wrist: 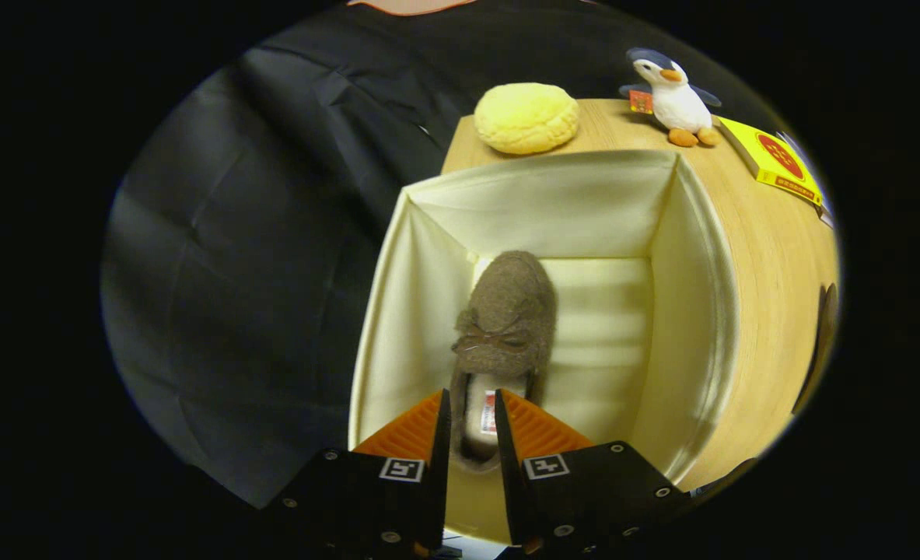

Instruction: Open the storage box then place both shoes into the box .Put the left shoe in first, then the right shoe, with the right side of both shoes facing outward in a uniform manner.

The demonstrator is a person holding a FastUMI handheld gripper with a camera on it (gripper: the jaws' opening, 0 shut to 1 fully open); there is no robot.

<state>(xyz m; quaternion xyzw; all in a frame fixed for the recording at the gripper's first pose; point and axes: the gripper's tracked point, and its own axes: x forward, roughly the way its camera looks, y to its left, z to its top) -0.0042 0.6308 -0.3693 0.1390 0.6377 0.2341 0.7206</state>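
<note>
A: Where do we see the shoe?
B: Inside the open storage box, toe toward 12 o'clock.
A: And the gripper?
B: Its fingers press on both sides of the heel (nearly closed).

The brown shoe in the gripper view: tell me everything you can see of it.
The brown shoe is a fuzzy, felt-like slipper with a small bow across its top and a pale lining with a small tag inside the opening. It lies inside the open cream storage box, toe pointing away from the gripper, toward the box's back wall, nearer the left wall. Its heel end sits between the two fingers, which close in on it from both sides; whether both press on it I cannot tell.
</note>
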